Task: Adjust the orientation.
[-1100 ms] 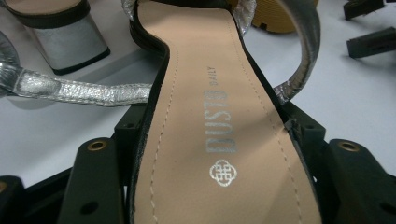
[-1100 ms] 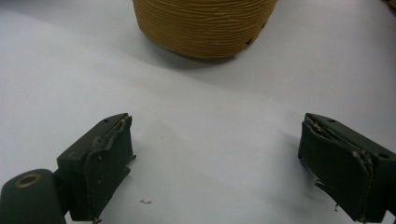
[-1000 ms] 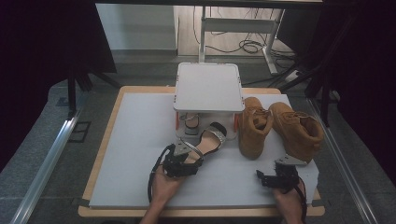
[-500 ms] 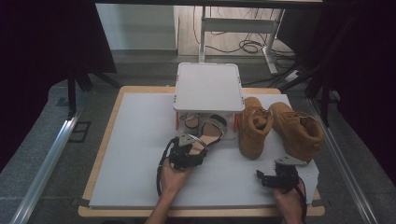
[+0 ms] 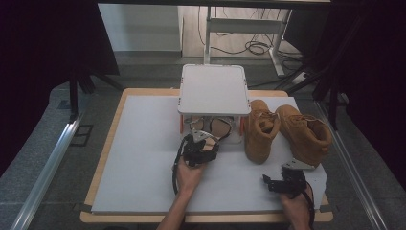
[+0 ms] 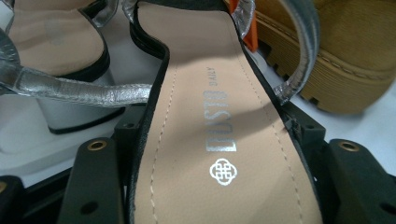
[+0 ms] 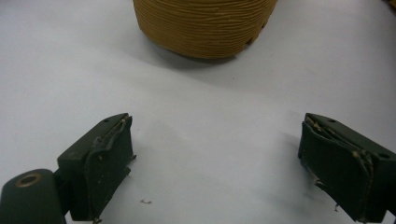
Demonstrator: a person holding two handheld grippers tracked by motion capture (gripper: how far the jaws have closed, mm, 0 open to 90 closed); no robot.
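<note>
Ahead, second sandal [image 6: 56,46] and boot [image 6: 355,60] flank held sandal [image 6: 210,140]

Sandals [image 5: 210,129] lie under the stand [image 5: 214,89]; boots [image 5: 286,130] stand just right of it

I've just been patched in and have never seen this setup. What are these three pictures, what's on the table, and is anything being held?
No robot here: a person holds a hand-operated gripper in each hand. The high view looks down on the table; the other two pictures come from cameras riding on each gripper.

On the white mat stand a small white shelf and a pair of tan boots.

The left gripper has its fingers closed on a silver-strapped sandal, at the shelf's lower level, where a second sandal sits.

The right gripper is open and holds nothing, near a boot.
</note>
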